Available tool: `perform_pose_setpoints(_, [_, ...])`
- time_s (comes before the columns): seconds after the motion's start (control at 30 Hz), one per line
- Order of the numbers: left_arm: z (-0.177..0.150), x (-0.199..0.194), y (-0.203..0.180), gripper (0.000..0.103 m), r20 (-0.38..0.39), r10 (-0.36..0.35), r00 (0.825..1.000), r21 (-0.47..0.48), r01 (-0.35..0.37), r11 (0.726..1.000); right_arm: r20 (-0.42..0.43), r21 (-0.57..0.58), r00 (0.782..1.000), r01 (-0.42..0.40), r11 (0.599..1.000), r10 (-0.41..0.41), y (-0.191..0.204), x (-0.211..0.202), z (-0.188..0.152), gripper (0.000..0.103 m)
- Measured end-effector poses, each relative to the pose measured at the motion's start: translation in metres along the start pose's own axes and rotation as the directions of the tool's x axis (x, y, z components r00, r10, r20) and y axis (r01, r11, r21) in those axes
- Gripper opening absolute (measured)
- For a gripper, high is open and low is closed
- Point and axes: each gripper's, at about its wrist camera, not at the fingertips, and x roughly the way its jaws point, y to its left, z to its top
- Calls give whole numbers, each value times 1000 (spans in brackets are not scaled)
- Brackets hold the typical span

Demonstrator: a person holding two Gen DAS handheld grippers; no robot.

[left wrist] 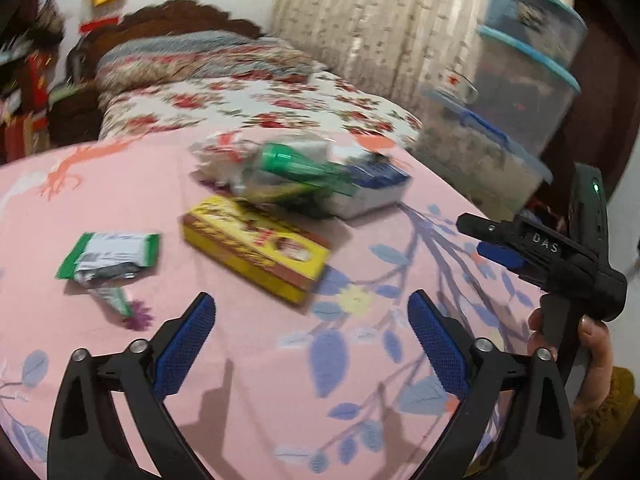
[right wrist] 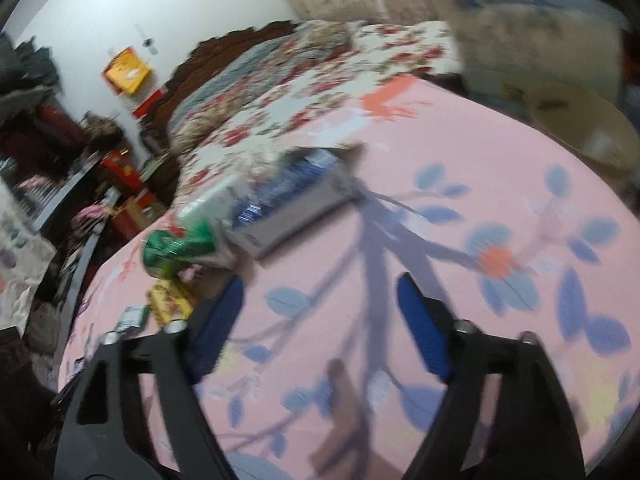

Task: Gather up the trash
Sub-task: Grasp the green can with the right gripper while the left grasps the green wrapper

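Trash (left wrist: pixel 256 248) on pink floral bedsheet (left wrist: pixel 248 364).

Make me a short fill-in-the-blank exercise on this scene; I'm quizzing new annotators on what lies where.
1. The yellow box lies on a ____ floral cloth.
2. The wrapper left of the box has ____ edges.
3. The left gripper is ____ and holds nothing.
4. The right gripper holds ____.

Missing words: pink; green; open; nothing

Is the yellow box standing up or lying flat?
Lying flat: the yellow box rests on its broad face on the pink sheet, printed side up.
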Motion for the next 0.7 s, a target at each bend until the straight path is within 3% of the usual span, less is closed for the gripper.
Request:
perform_pose_setpoints(0.13, [14, -6, 36, 74, 2, -8, 1000, -97, 9, 995, -58, -29, 994, -90, 995, 88, 24, 24, 23, 51])
perform_pose_setpoints(0.23, [21, -15, 59, 71, 21, -12, 1000, -149, 15, 989, -84, -135, 988, -138, 981, 127, 62, 35, 27, 50])
perform_pose_setpoints(0.37, [31, -37, 99, 70, 69, 69, 995, -204, -54, 978, -96, -324, 987, -151, 934, 126, 111, 40, 23, 52])
perform_pose_setpoints(0.43, [32, -46, 117, 70, 75, 84, 994, -237, -64, 969, -69, -548, 996, -83, 832, 54, 146, 43, 11, 54])
perform_pose_setpoints(0.47, [32, -50, 127, 70, 72, 102, 992, -254, -81, 964, -48, -653, 999, -50, 756, 24, 162, 47, 1, 54])
perform_pose_setpoints(0.57, [31, -49, 154, 70, 26, 126, 992, -298, -112, 948, -45, -766, 998, -13, 643, -33, 178, 64, -12, 53])
perform_pose_setpoints(0.7, [27, -28, 179, 70, -63, 38, 997, -382, -59, 922, 5, -827, 995, 59, 559, -98, 182, 86, -19, 50])
